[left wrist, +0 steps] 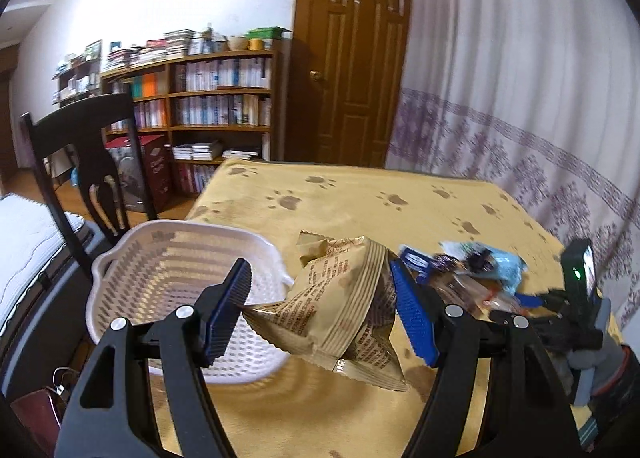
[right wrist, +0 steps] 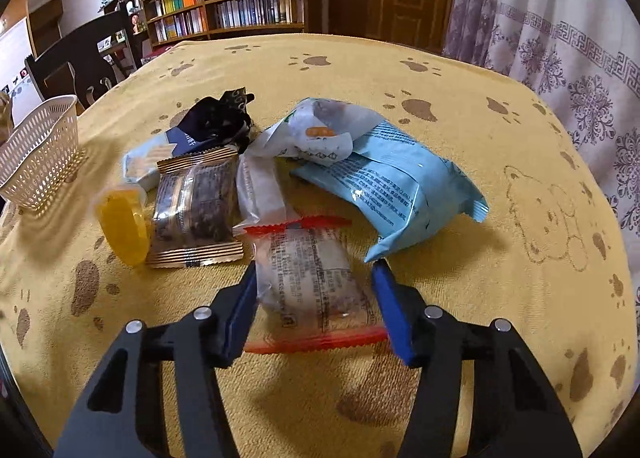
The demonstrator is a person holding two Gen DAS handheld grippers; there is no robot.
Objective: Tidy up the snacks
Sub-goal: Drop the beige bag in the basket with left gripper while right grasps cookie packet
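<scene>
Left gripper (left wrist: 320, 310), jaws wide, had a gold packet (left wrist: 344, 310) between them beside the white basket (left wrist: 168, 258); right gripper (right wrist: 314, 310) jaws straddled the red-edged packet (right wrist: 308, 282) on the bench (right wrist: 480, 146), contact unclear.

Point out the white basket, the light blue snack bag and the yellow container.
white basket (left wrist: 132, 258), left wrist view, on its slatted inner wall.
light blue snack bag (right wrist: 400, 186), right wrist view, on its printed middle.
yellow container (right wrist: 122, 228), right wrist view, on its rounded side.

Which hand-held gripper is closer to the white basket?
Left. The left hand-held gripper is right beside the white basket; the right hand-held gripper is farther away, among the snacks.
</scene>
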